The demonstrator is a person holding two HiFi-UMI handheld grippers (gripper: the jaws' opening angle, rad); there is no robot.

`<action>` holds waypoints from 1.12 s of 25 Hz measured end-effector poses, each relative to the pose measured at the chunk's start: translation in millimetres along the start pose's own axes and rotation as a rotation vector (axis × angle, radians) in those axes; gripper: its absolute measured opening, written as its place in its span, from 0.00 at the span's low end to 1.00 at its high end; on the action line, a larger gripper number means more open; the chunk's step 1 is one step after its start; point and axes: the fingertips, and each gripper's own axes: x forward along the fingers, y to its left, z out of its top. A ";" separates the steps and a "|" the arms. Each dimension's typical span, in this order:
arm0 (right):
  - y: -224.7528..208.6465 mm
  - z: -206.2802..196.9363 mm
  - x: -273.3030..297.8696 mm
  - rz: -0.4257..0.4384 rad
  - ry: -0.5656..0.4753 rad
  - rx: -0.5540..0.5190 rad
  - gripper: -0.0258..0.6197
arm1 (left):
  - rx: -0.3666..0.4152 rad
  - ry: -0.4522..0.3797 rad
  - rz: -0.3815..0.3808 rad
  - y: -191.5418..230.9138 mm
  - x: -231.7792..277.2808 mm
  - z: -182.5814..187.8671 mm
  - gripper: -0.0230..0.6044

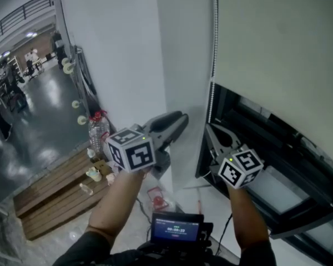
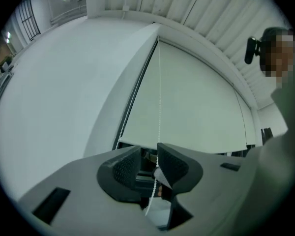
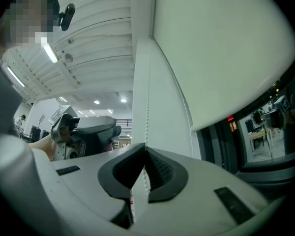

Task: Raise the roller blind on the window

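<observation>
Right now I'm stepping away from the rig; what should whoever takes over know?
Left gripper: open; the white bead chain runs loose between its jaws.
Right gripper: shut on that chain.
Cream fabric roller blind: partly raised, dark window showing below its hem.
Left to do: probably close the left gripper on the chain and pull to raise the blind further.
</observation>
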 end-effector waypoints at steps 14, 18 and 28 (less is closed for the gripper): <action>10.9 -1.9 2.1 0.036 -0.002 -0.008 0.06 | 0.129 -0.018 -0.071 -29.2 79.8 35.3 0.05; 10.7 -1.6 1.8 0.035 -0.008 -0.008 0.06 | 0.137 -0.037 -0.079 -30.4 80.7 34.6 0.05; 11.5 -36.4 4.0 0.039 0.054 0.020 0.06 | 0.084 -0.019 -0.054 -15.1 70.3 4.8 0.05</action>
